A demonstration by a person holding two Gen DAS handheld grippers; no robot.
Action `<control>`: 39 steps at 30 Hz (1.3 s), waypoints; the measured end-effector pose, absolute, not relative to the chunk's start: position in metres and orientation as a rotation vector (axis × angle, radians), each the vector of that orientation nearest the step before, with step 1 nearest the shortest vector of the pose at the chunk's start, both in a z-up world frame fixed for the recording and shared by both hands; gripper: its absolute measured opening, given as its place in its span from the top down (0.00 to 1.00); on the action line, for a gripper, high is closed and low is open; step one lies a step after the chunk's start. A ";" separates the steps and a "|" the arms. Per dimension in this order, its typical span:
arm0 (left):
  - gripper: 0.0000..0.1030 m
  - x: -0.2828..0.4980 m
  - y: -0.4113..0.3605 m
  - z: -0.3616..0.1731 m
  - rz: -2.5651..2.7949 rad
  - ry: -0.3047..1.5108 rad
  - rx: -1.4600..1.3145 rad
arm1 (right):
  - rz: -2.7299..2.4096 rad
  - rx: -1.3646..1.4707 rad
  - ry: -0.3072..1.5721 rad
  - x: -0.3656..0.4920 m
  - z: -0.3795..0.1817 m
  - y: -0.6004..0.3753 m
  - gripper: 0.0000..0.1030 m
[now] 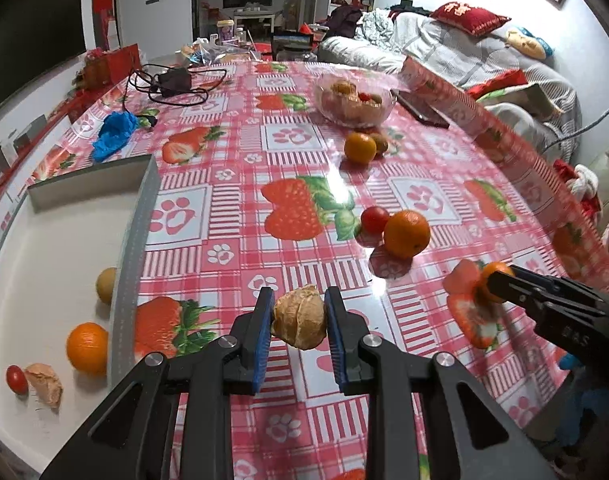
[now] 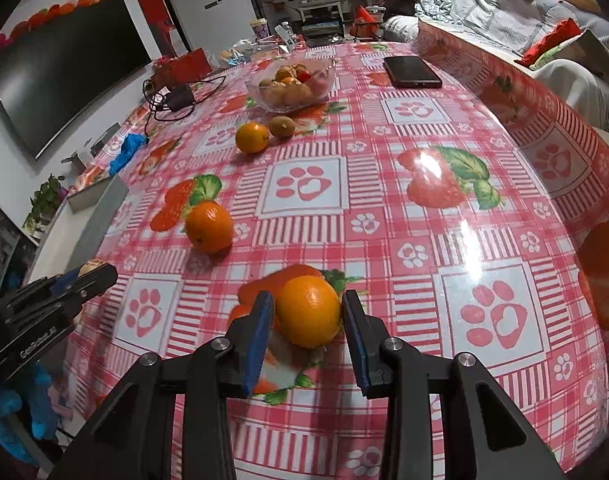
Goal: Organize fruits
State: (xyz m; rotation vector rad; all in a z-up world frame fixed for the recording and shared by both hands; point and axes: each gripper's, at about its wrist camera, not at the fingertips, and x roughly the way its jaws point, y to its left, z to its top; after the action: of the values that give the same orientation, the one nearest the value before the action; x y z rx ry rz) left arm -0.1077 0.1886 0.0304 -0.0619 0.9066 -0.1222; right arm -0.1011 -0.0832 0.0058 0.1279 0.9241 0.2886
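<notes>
Left wrist view: the left gripper (image 1: pixel 299 322) is clamped on a papery husked fruit (image 1: pixel 299 317) above the tablecloth (image 1: pixel 240 208). Beside it, the white tray (image 1: pixel 56 264) holds an orange (image 1: pixel 87 347), a cherry tomato (image 1: pixel 16 379), a second husked fruit (image 1: pixel 44 384) and a brownish fruit (image 1: pixel 106 285). Right wrist view: the right gripper (image 2: pixel 307 320) grasps a tangerine (image 2: pixel 309 311). The glass bowl (image 2: pixel 291 85) holds mixed fruit.
</notes>
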 end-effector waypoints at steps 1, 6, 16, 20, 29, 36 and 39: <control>0.73 -0.109 0.192 0.033 -0.125 0.903 -0.071 | 0.292 0.124 0.921 -0.101 0.008 -0.081 0.63; 0.73 -0.116 0.209 0.049 -0.117 0.880 -0.110 | 0.326 0.083 0.905 -0.100 0.023 -0.060 0.63; 0.73 -0.134 0.259 0.070 -0.057 0.834 -0.179 | 0.336 -0.016 0.945 -0.095 0.015 -0.020 0.63; 0.73 -0.143 0.266 0.069 -0.055 0.830 -0.180 | 0.296 -0.031 0.966 -0.100 -0.002 -0.023 0.63; 0.73 -0.145 0.263 0.067 -0.074 0.835 -0.183 | 0.282 -0.041 0.957 -0.101 -0.010 -0.027 0.88; 0.73 -0.147 0.262 0.065 -0.074 0.847 -0.179 | 0.335 0.062 0.947 -0.105 0.000 -0.048 0.87; 0.73 -0.146 0.260 0.063 -0.077 0.854 -0.178 | 0.319 0.023 0.944 -0.109 0.001 -0.051 0.80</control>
State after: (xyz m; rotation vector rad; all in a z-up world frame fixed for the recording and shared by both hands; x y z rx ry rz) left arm -0.1458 0.2604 0.0632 -0.1783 0.8541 -0.0775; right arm -0.1090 -0.0511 0.0011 0.0230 0.9444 0.3185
